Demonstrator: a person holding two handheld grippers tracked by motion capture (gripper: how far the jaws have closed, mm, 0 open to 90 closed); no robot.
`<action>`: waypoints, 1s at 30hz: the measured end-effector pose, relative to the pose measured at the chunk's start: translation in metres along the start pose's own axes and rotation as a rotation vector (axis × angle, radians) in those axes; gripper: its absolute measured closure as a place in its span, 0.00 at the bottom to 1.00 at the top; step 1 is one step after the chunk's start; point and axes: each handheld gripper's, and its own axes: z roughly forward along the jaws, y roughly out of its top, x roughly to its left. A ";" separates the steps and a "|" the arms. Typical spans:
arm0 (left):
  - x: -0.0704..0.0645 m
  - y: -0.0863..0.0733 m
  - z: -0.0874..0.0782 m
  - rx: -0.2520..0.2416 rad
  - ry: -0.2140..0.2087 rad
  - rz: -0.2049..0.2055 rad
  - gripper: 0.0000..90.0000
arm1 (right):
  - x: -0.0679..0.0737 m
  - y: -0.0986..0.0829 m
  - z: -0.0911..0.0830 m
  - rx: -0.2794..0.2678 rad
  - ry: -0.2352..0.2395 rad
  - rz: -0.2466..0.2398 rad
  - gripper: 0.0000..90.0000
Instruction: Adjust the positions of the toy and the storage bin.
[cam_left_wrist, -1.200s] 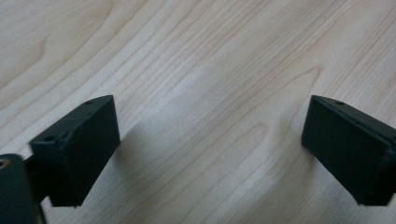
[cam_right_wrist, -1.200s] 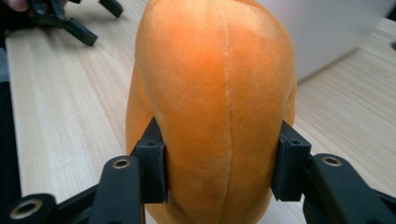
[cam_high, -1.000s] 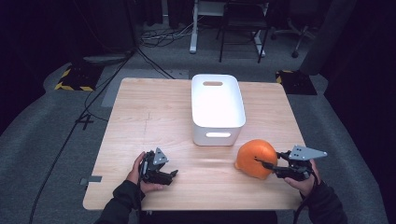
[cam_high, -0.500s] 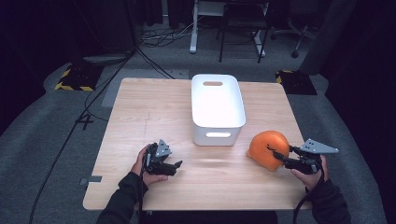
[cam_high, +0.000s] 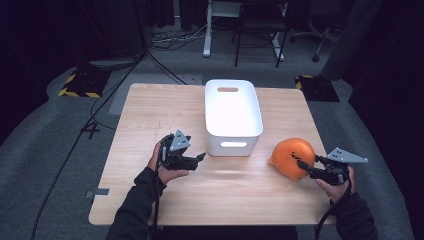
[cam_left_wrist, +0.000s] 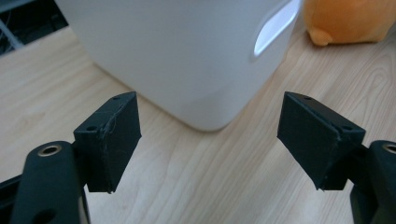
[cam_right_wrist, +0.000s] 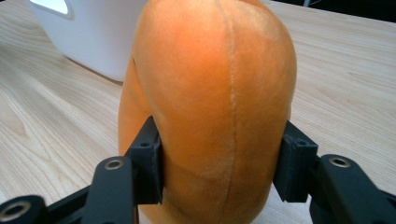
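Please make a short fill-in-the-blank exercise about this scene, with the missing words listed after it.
1. The right gripper is shut on the ____ plush toy.
2. The left gripper has its jaws ____ and holds nothing.
3. The white bin stands on a ____ table.

Missing words: orange; open; wooden

The right gripper carried the orange plush slightly rightward.

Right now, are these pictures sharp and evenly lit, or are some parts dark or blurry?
High view: table lit, surroundings nearly black. Left gripper view: white bin bright, its near wall soft. Right gripper view: orange plush toy sharp between the jaws, the far tabletop blurred.
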 end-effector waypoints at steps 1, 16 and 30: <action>0.000 0.005 -0.001 -0.002 -0.004 0.011 0.24 | 0.000 0.000 0.000 0.001 0.001 0.000 0.51; -0.019 0.053 0.009 -0.057 -0.033 0.105 0.28 | -0.002 -0.003 0.000 -0.003 0.013 -0.003 0.51; -0.032 0.078 0.051 -0.025 -0.114 0.125 0.36 | -0.004 -0.005 0.000 -0.004 0.023 -0.004 0.49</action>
